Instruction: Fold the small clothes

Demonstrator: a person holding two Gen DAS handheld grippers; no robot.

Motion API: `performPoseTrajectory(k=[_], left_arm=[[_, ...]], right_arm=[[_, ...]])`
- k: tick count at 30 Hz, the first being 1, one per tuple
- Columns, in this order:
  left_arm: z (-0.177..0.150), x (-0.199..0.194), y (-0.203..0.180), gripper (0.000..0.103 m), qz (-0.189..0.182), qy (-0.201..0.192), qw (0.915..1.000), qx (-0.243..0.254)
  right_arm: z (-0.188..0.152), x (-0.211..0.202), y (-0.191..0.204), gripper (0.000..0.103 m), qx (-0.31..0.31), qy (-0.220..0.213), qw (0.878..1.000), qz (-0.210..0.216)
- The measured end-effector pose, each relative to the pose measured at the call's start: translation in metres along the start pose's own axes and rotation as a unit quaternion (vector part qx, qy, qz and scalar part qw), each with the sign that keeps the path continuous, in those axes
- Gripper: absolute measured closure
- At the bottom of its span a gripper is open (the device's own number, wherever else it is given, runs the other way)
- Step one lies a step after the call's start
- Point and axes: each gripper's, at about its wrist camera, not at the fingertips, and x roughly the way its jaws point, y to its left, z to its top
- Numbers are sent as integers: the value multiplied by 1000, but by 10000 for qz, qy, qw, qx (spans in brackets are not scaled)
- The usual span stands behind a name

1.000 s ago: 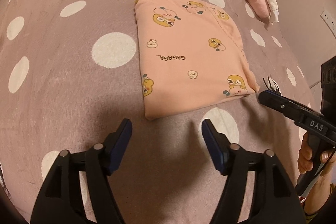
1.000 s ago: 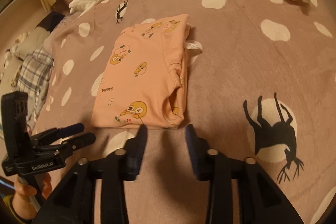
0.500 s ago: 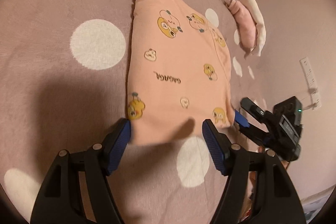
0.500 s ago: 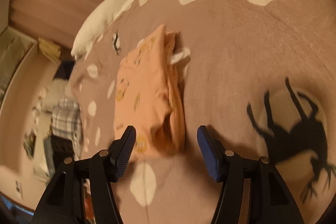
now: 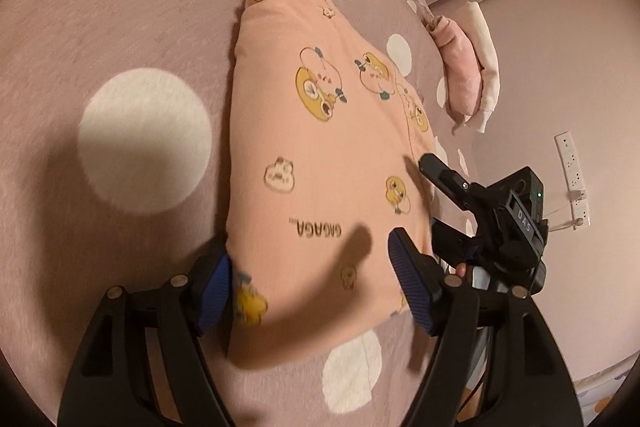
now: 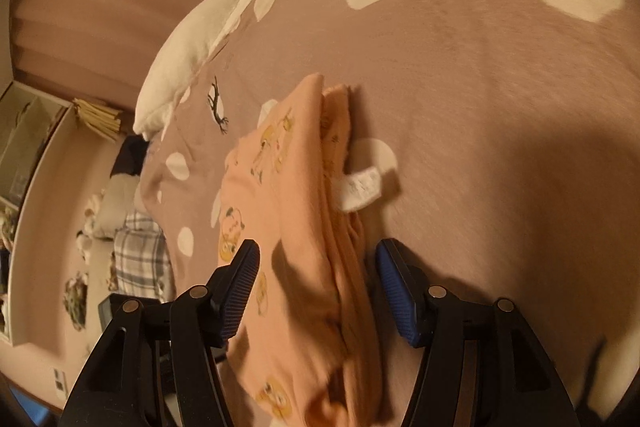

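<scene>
At the bottom of the left wrist view, my left gripper stands wide open with the near corner of the folded peach garment between its blue pads; whether either pad touches the cloth I cannot tell. At the bottom of the right wrist view, my right gripper is also apart, its jaws having just been opening, and the garment's layered edge lies between them without being pinched. That garment, printed with yellow cartoon ducks, lies flat on the bed, whose mauve cover has white spots. A white care label sticks out of its right edge in the right wrist view. Farther off, at the upper left of that view, a white plush goose lies along the bed's edge. In the left wrist view, a pink and white folded pile sits at the upper right.
</scene>
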Motion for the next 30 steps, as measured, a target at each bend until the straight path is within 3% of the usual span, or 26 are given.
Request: performPoseTrajectory(k=[9,15,19,25,30], left_arm=[[18,17,-4,30,-133,-48,9999,-5],[17,20,-10,32,64,-145,9998,89],[13,20,-18,58,695,-176,9966,399],[6,16,-28,71,987,-197,9932,589],[-6,12,-45,74,1265,-323,9883,794]], right_arm=[[15,23,6,42,-277,150,9995,56],[16,24,5,60,-578,135,9981,-164],[12,22,6,67,-675,78,9974,-236],[1,15,30,73,-1166,-108,9913,-602],[-11,0,49,74,-1440,-338,9871,-614]])
